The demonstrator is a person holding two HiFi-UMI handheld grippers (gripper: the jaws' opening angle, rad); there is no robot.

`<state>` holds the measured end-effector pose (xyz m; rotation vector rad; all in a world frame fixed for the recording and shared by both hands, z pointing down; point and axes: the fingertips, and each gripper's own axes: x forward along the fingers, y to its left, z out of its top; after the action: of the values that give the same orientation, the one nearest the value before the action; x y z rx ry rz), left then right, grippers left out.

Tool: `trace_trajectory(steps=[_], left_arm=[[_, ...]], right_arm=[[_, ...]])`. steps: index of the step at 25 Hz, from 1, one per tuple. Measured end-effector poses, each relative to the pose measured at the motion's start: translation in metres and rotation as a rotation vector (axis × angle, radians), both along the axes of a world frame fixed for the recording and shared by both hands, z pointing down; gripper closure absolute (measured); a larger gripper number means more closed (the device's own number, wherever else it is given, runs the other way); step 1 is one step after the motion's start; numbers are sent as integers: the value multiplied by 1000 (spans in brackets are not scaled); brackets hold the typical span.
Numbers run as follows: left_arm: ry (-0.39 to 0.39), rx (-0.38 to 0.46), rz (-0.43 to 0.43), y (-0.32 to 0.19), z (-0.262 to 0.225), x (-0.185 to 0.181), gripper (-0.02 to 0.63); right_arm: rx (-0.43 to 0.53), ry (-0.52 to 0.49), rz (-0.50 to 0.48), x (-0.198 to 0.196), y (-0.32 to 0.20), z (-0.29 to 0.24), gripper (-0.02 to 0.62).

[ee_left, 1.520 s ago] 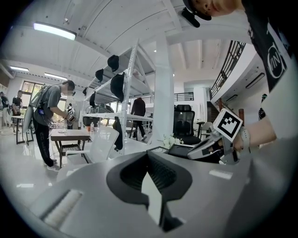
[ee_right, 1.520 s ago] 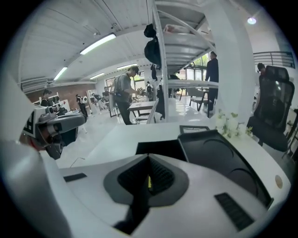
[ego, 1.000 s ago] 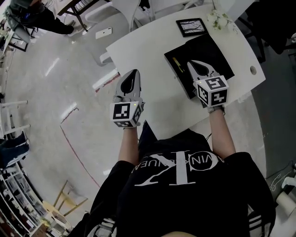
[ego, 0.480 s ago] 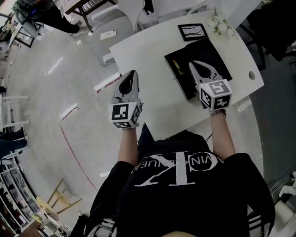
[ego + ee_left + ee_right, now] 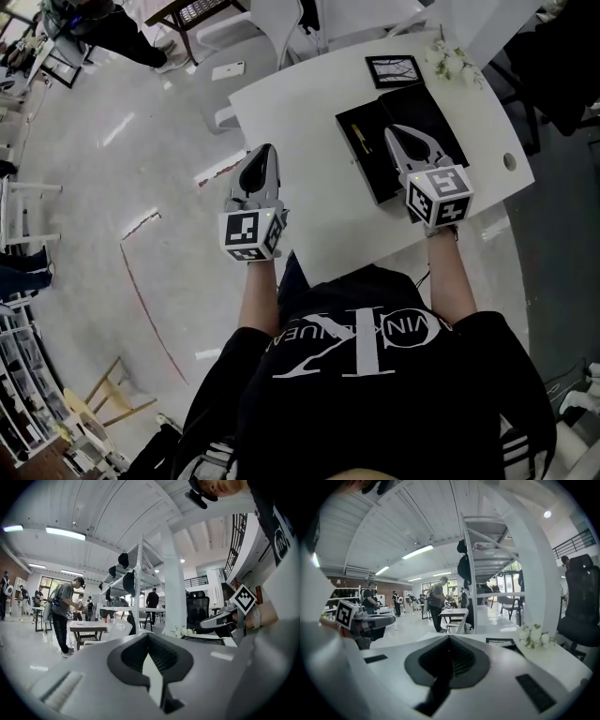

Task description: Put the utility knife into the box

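A black box lies opened in two halves on the white table [image 5: 300,112]: a left half [image 5: 367,164] and a right half [image 5: 427,105]. The slim yellow utility knife [image 5: 359,135] rests on the left half. My right gripper [image 5: 401,133] hovers over the box just right of the knife, its jaws together and empty. My left gripper [image 5: 265,150] hangs at the table's left edge, well away from the box, also shut and empty. The left gripper view shows the right gripper [image 5: 228,618] from the side. The box and knife are hidden in both gripper views.
A framed picture [image 5: 392,70] and white flowers [image 5: 450,52] stand at the table's far end. There is a cable hole [image 5: 509,161] near the right edge. White chairs [image 5: 281,19] stand beyond the table. People stand at other tables [image 5: 452,613] in the hall.
Both grippers stay shut and nearly still. The head view has shifted slightly, so the table and box sit a little higher in the picture.
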<state>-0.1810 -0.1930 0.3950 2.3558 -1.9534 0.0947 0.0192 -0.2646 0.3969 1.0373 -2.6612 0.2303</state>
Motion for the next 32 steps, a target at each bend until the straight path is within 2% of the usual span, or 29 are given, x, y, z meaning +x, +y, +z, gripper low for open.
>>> trace_trajectory(steps=[32], left_arm=[[-13, 84, -71, 13, -29, -4, 598]], right_arm=[[59, -91, -46, 3, 7, -32, 581]])
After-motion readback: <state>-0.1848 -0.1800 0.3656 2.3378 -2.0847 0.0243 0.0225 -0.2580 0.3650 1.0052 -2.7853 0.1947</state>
